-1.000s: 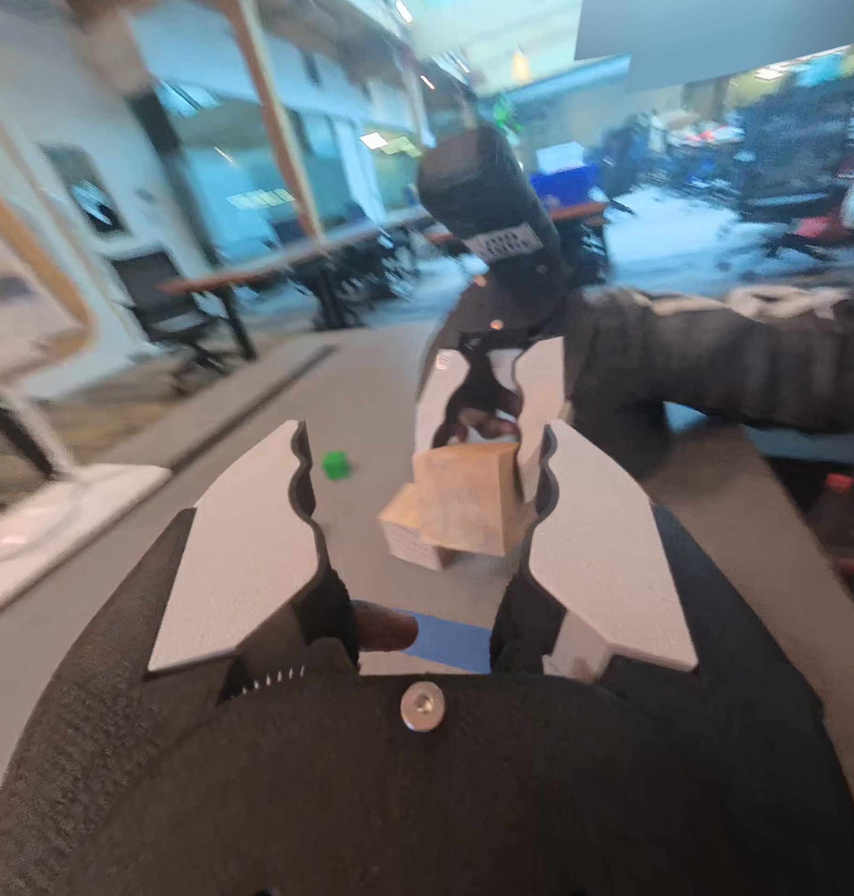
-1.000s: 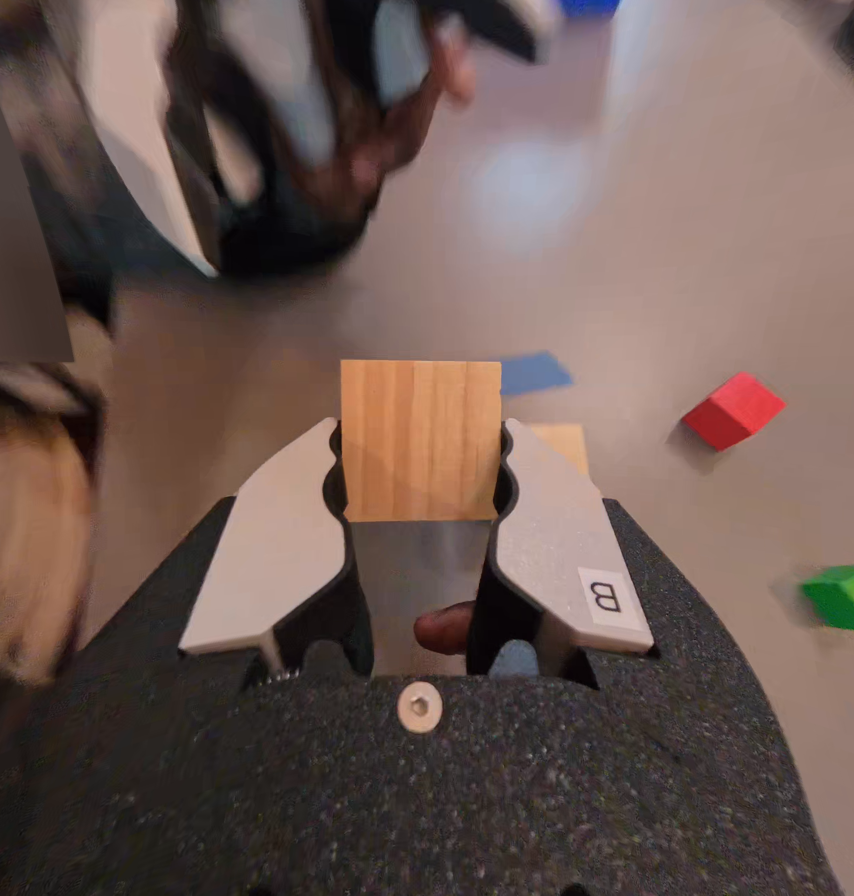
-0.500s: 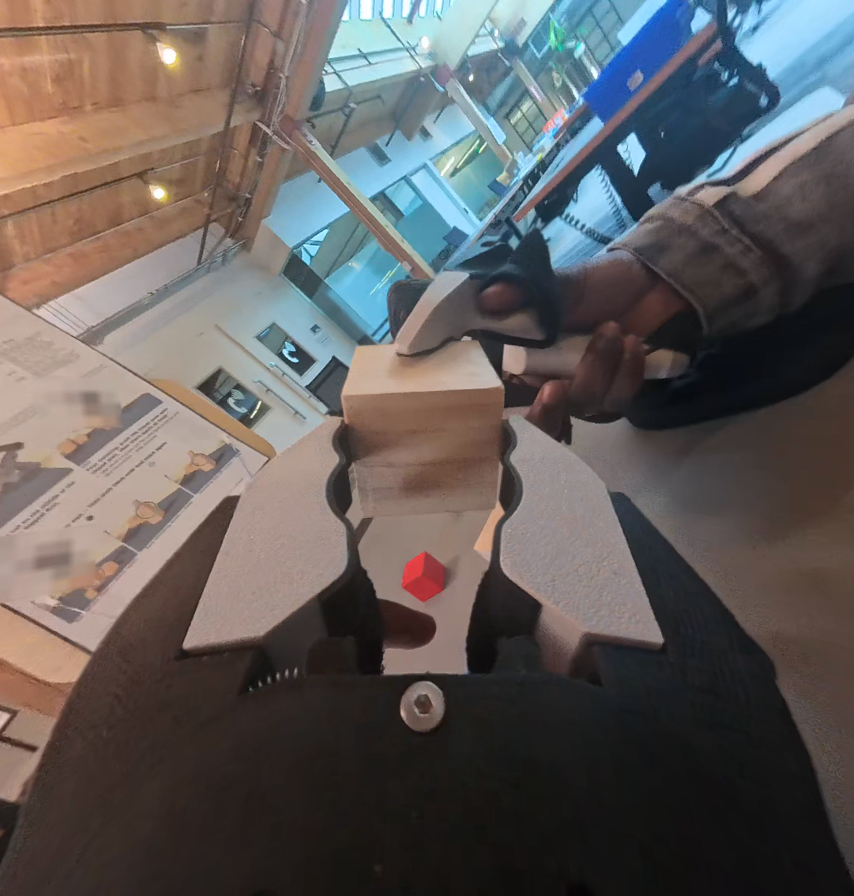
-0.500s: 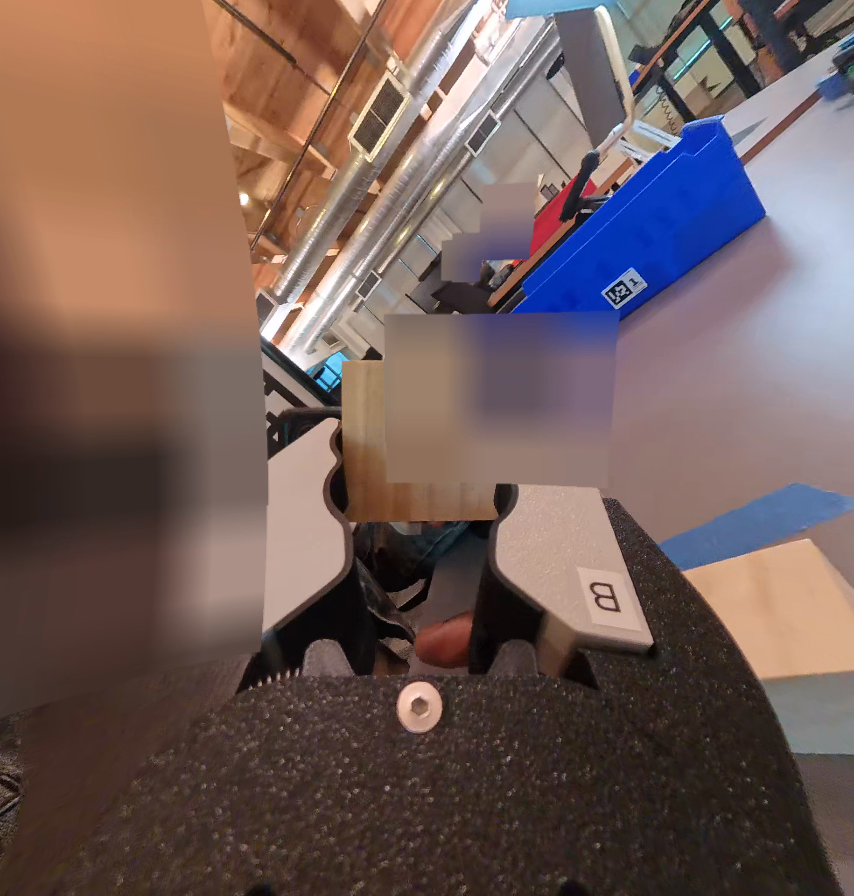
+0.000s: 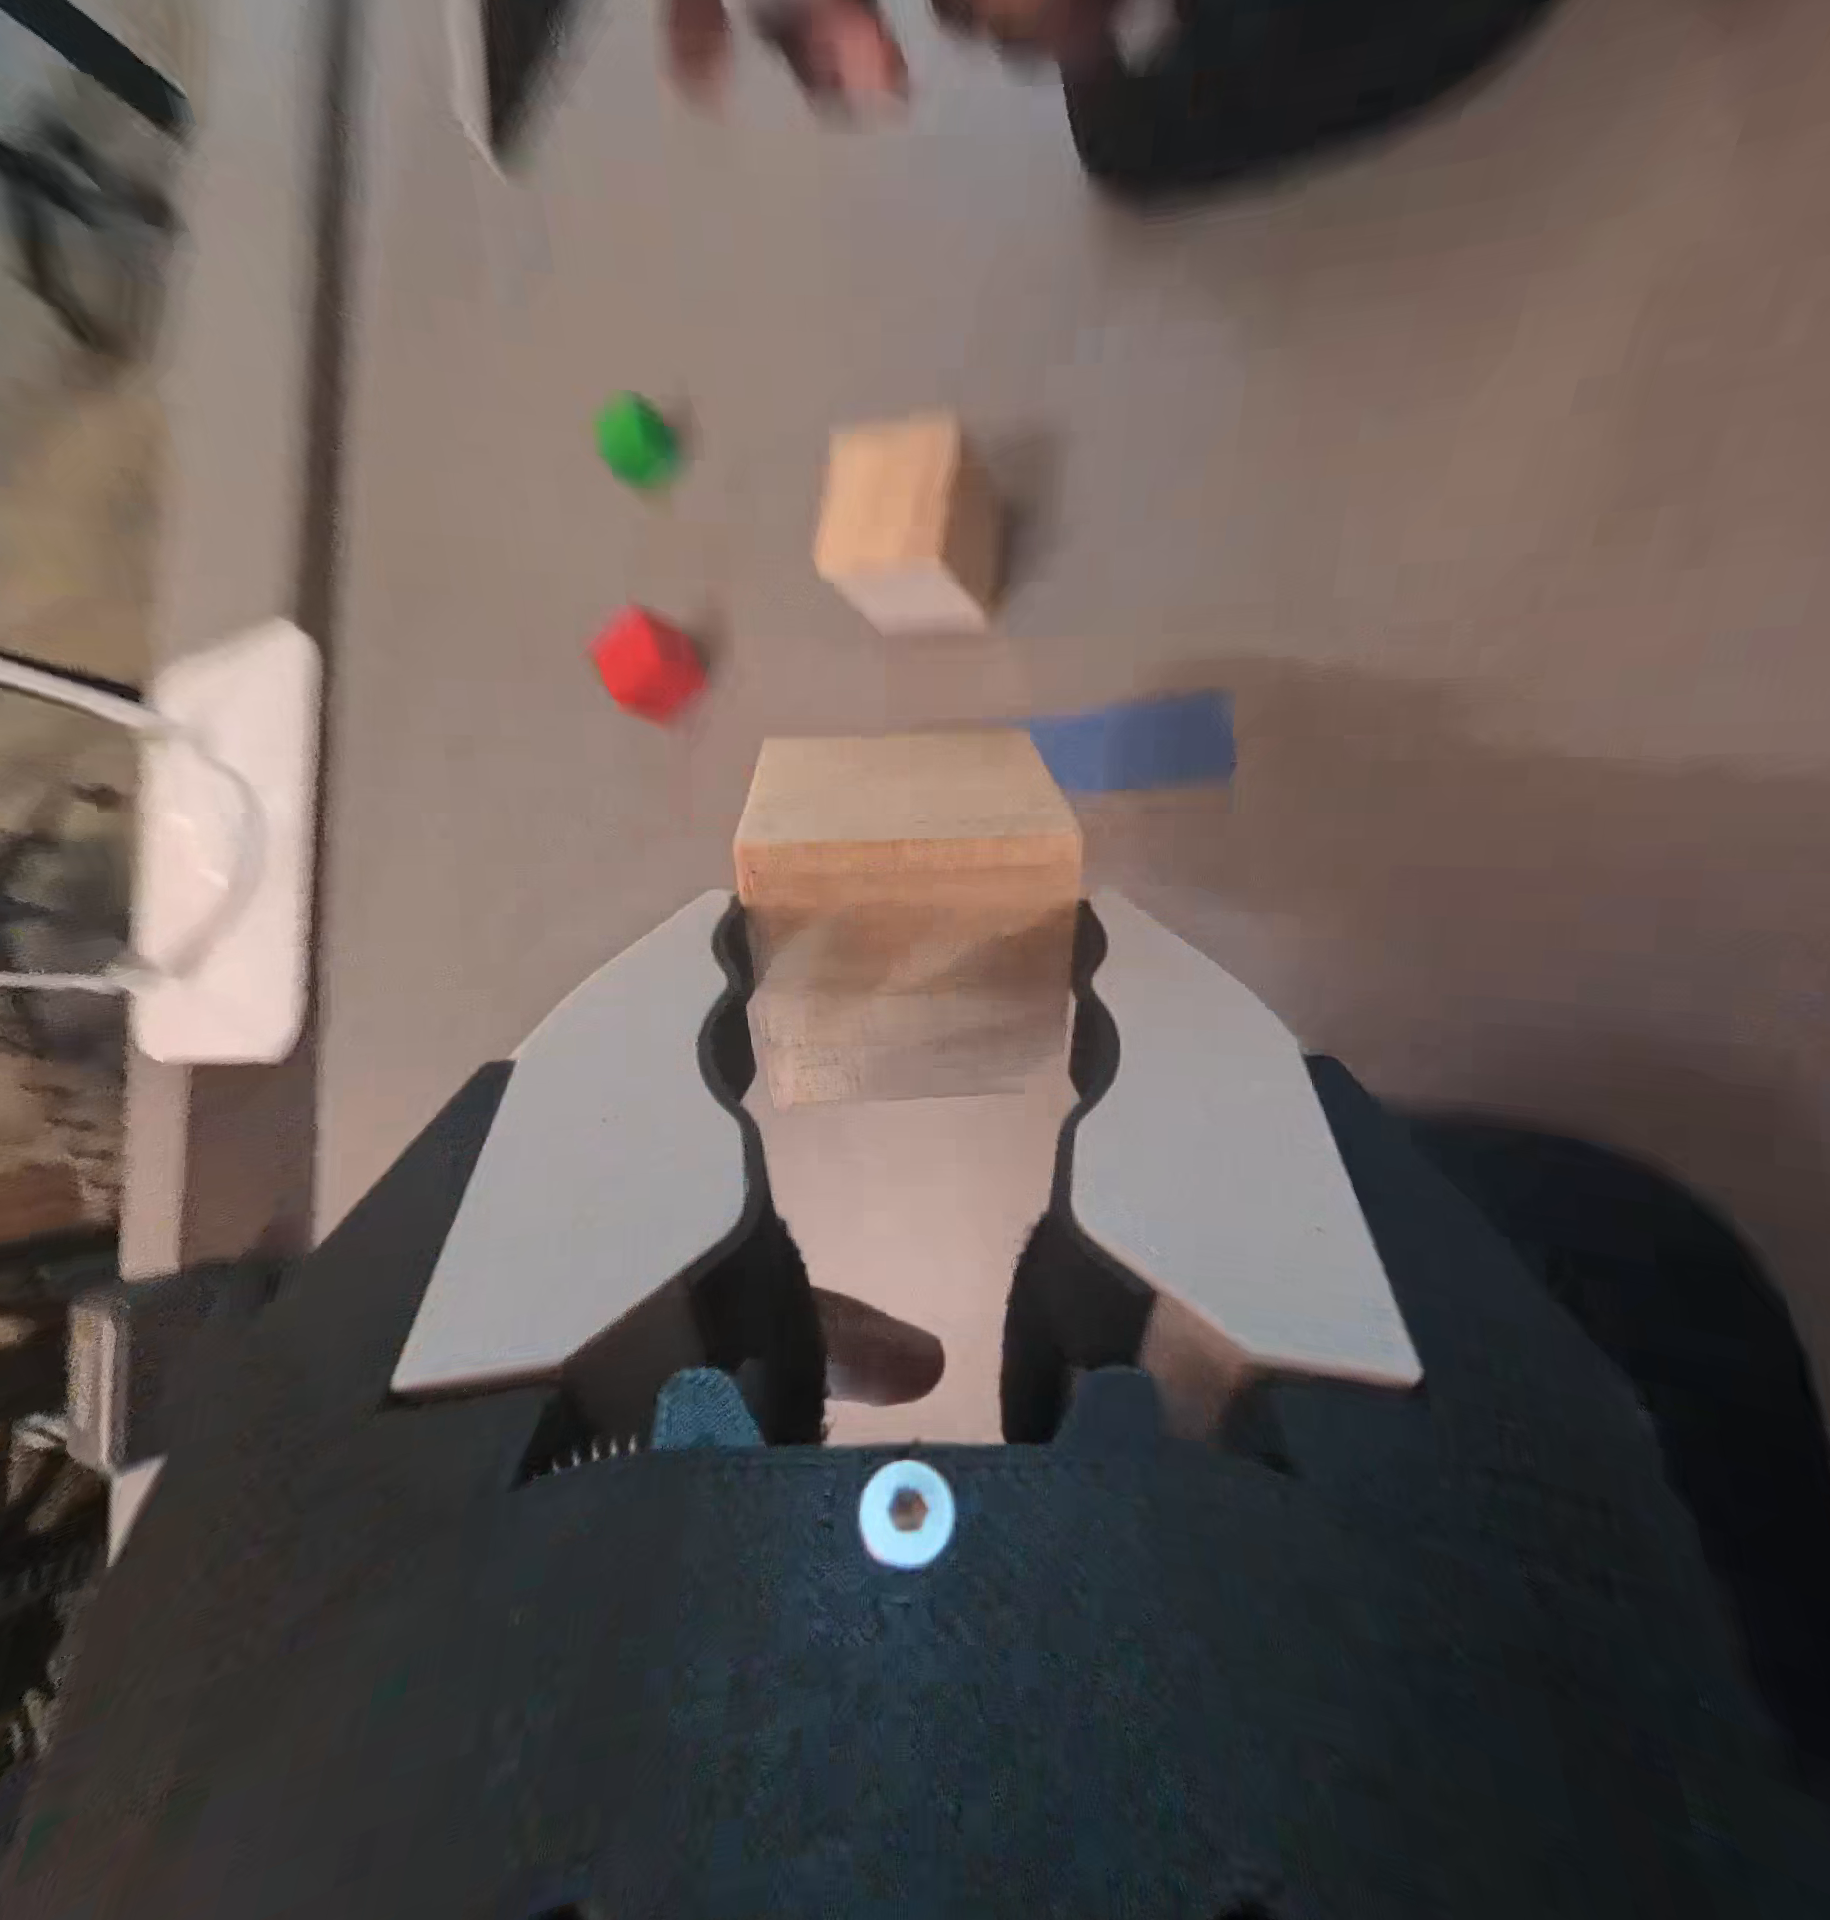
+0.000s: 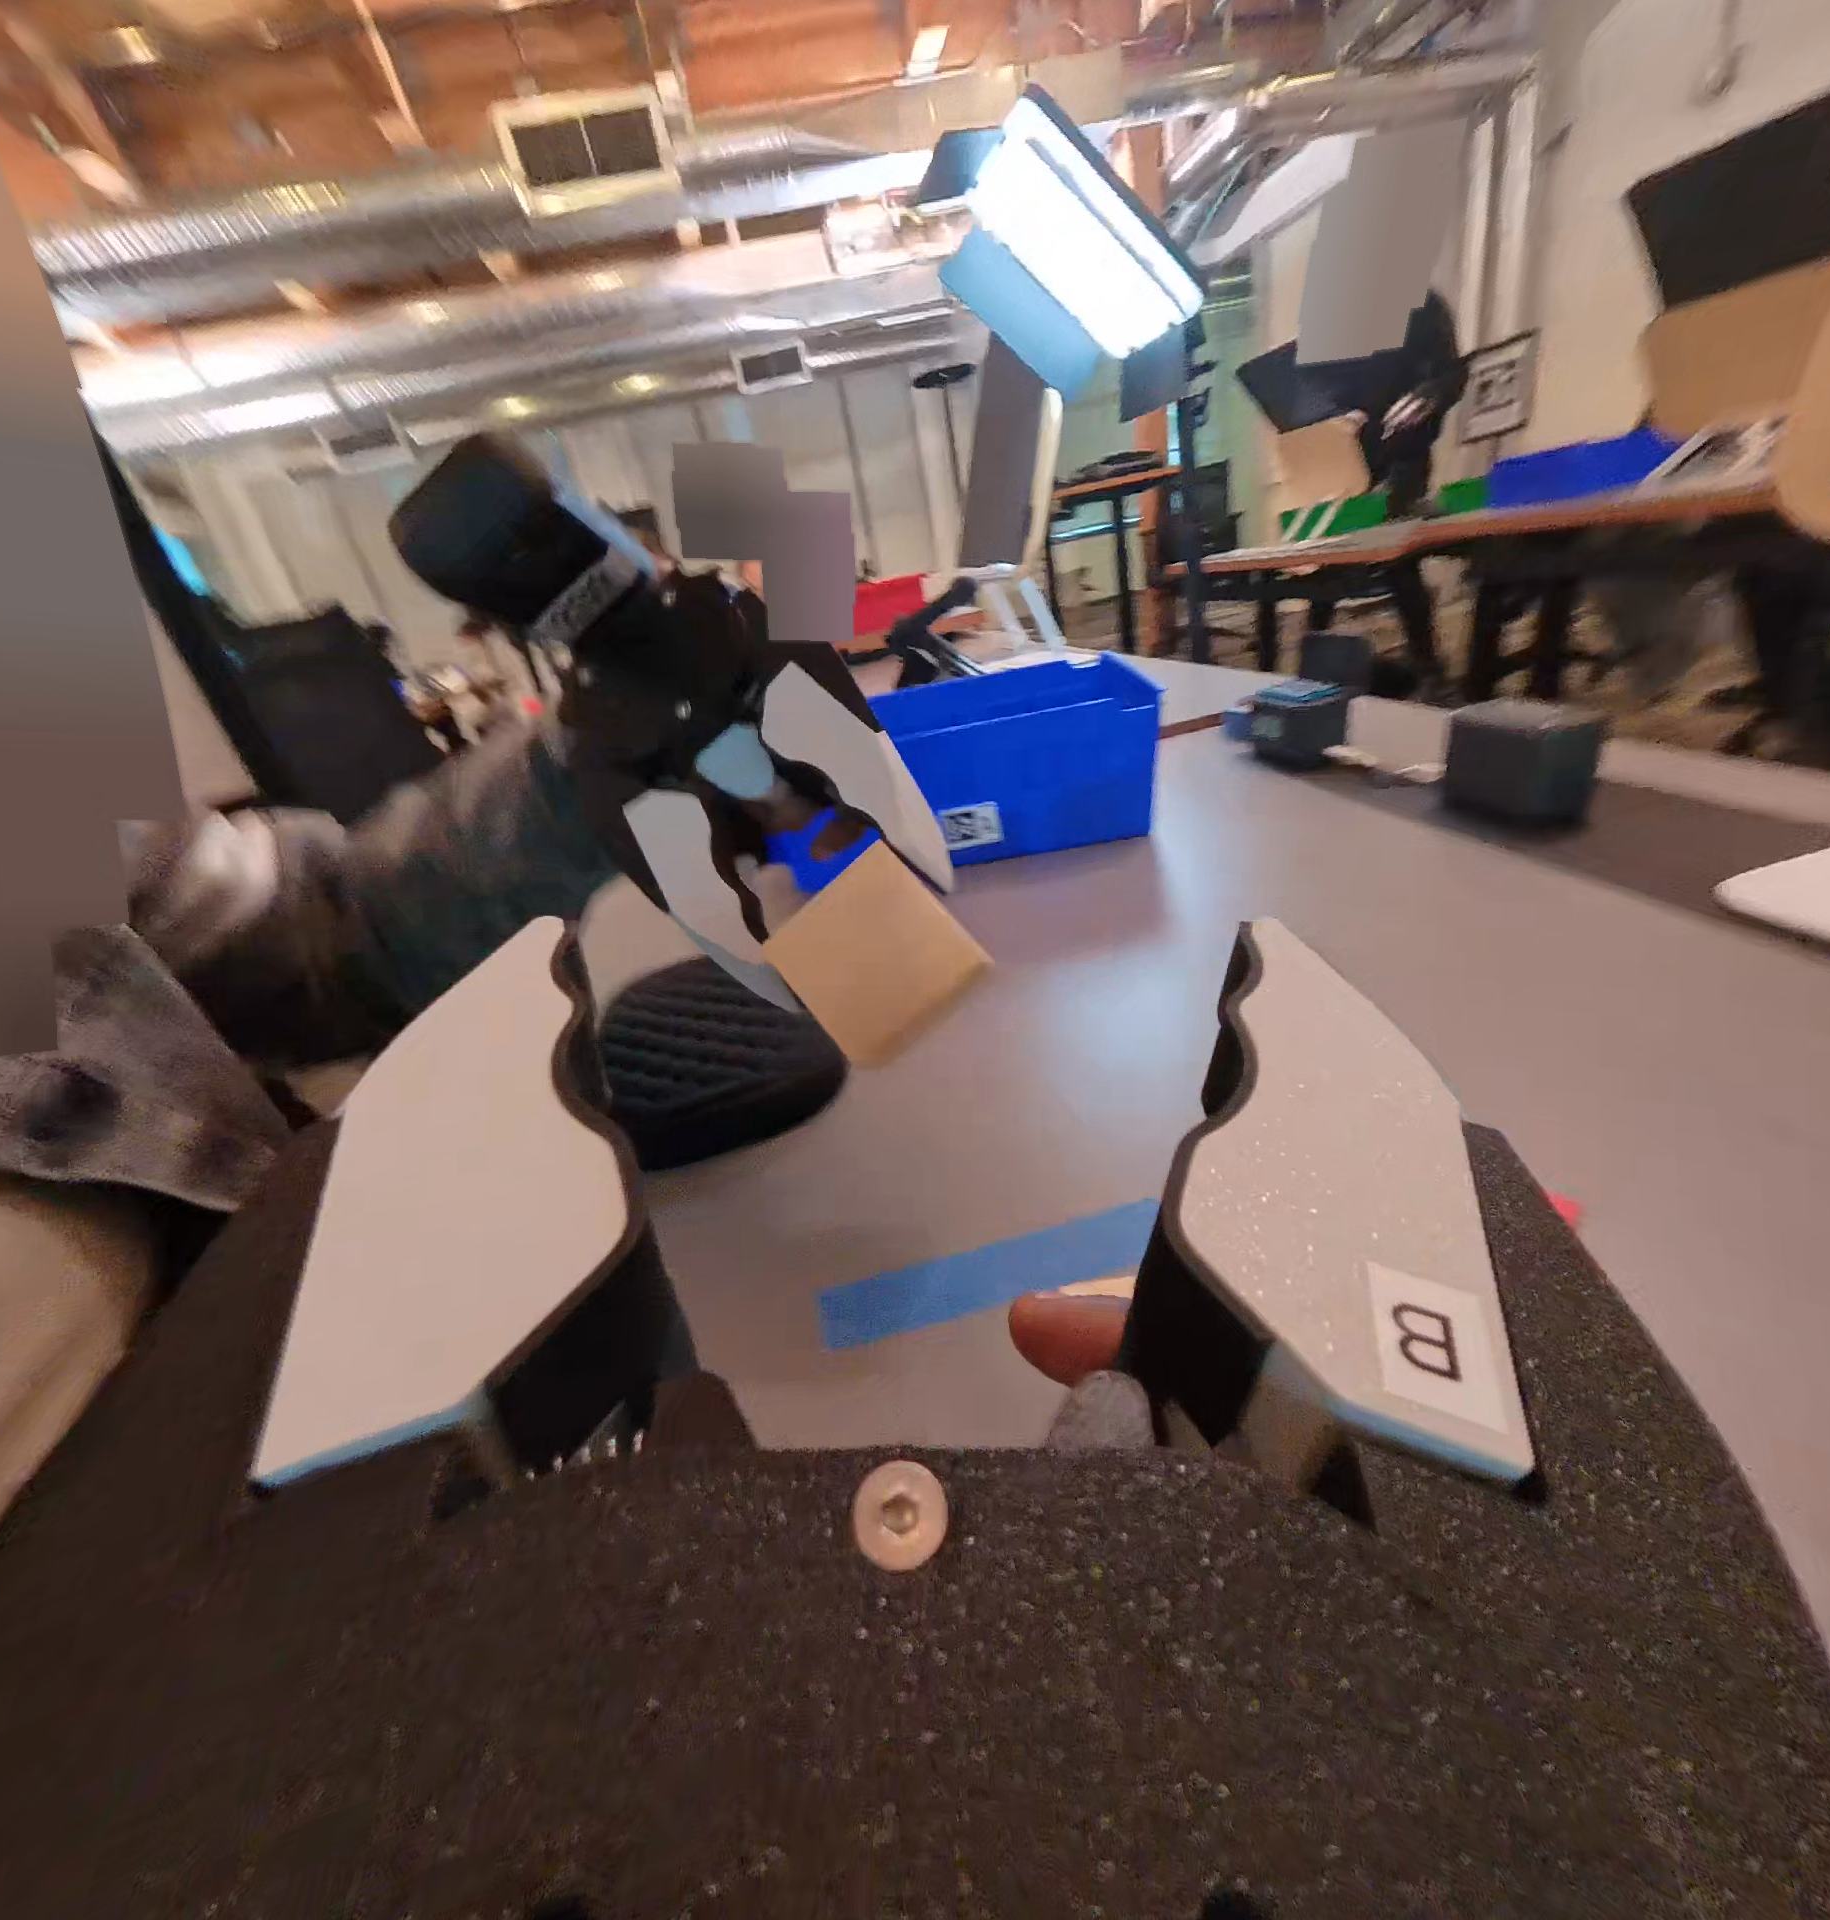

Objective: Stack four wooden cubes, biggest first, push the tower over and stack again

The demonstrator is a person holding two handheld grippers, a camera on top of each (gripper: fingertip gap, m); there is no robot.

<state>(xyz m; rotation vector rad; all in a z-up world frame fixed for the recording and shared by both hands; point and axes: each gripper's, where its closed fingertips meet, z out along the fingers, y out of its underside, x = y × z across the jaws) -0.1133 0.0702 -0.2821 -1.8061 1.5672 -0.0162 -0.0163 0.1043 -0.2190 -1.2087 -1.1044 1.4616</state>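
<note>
My left gripper (image 5: 909, 920) is shut on a plain wooden cube (image 5: 906, 821), with both pads pressed on its sides, and holds it above the grey table (image 5: 1410, 520). A second plain wooden cube (image 5: 906, 520) lies on the table beyond it. A small green cube (image 5: 636, 438) and a small red cube (image 5: 649, 663) lie to its left. My right gripper (image 6: 906, 987) is wide open and empty. In the right wrist view the left gripper (image 6: 817, 925) holds its wooden cube (image 6: 875, 966) tilted above the table.
A strip of blue tape (image 5: 1134, 740) is stuck on the table; it also shows in the right wrist view (image 6: 984, 1273). A white object (image 5: 225, 842) sits at the table's left edge. A blue bin (image 6: 1025, 758) stands farther back. A black meshed pad (image 6: 713, 1049) lies near my left finger.
The wooden cube passed from my right gripper to my left: the left shut on it, then the right opened wide and drew back. The left has swung down over the table with it.
</note>
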